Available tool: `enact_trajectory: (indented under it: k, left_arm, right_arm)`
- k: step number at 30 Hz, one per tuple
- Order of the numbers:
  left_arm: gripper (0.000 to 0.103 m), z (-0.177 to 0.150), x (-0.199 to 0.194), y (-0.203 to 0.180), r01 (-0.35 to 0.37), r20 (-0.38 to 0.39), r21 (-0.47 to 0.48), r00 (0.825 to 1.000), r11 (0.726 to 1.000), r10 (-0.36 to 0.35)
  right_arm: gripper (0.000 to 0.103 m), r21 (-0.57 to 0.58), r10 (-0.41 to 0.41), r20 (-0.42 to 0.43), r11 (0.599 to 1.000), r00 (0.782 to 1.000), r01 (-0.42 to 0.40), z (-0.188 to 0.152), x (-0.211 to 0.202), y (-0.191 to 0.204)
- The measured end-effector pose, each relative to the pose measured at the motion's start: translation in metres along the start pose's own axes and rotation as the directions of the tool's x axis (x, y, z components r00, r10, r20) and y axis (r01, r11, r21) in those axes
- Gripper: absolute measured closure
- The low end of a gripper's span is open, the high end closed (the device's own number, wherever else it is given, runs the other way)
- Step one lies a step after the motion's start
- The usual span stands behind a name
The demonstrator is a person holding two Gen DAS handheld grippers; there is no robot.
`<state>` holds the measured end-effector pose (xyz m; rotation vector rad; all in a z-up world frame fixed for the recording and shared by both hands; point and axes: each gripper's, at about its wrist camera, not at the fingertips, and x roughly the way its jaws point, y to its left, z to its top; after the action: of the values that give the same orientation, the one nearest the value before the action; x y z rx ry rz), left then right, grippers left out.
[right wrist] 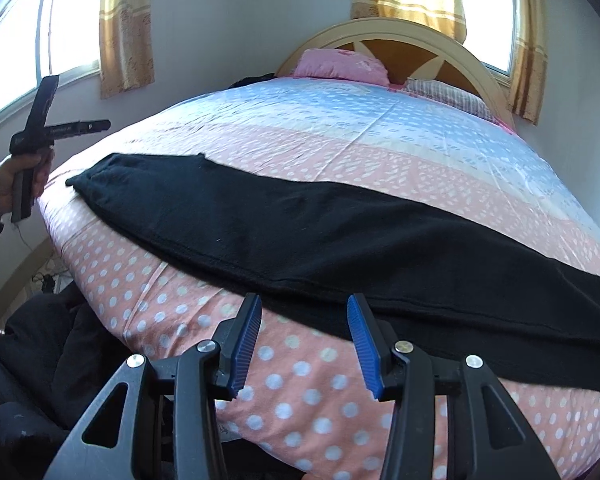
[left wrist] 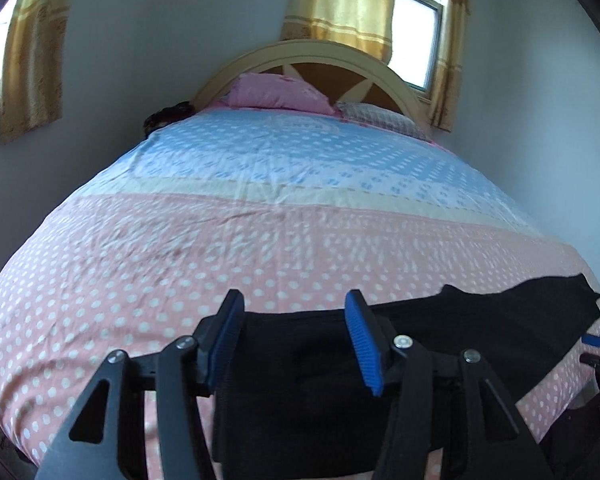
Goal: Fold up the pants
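Observation:
Black pants (right wrist: pixel 284 220) lie flat across the near part of the bed, one leg on the other, stretching from far left to near right. In the left wrist view the pants (left wrist: pixel 460 320) run off to the right. My left gripper (left wrist: pixel 296 312) is open, hovering over one end of the pants with nothing between its blue pads. My right gripper (right wrist: pixel 304 312) is open at the pants' near edge, empty. The left gripper also shows in the right wrist view (right wrist: pixel 44 128), held in a hand at the far left.
The bed has a pink and blue dotted cover (right wrist: pixel 380 132), a pink pillow (right wrist: pixel 340 64) and a checked pillow (right wrist: pixel 452 96) at the wooden headboard (right wrist: pixel 400 36). Dark clothing (right wrist: pixel 40 340) lies by the bed's near left. Curtained windows and walls surround the bed.

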<state>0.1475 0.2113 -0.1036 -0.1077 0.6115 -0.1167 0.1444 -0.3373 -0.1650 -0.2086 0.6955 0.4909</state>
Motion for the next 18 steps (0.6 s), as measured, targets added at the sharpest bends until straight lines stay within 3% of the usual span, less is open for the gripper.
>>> enact_trajectory:
  k: [4, 7, 12, 18]
  left_arm:
    - [0.046, 0.006, 0.007, -0.069, 0.117, -0.029, 0.133, 0.993, 0.984, -0.114]
    - [0.046, 0.005, 0.012, -0.125, 0.218, -0.065, 0.218, 0.976, 0.951, -0.209]
    - [0.046, -0.007, 0.021, -0.218, 0.36, -0.155, 0.344, 0.933, 0.867, -0.326]
    - [0.046, -0.027, 0.025, -0.302, 0.491, -0.258, 0.416, 0.871, 0.765, -0.418]
  right_arm:
    - [0.056, 0.057, -0.042, 0.008, 0.997, 0.999, 0.042, -0.001, -0.012, -0.023]
    - [0.056, 0.114, -0.076, 0.02, 0.991, 0.997, 0.073, -0.005, -0.024, -0.045]
    - [0.045, 0.247, -0.131, 0.039, 0.962, 0.991, 0.117, -0.014, -0.044, -0.088]
    - [0.045, 0.413, -0.193, 0.036, 0.896, 0.981, 0.161, -0.027, -0.053, -0.131]
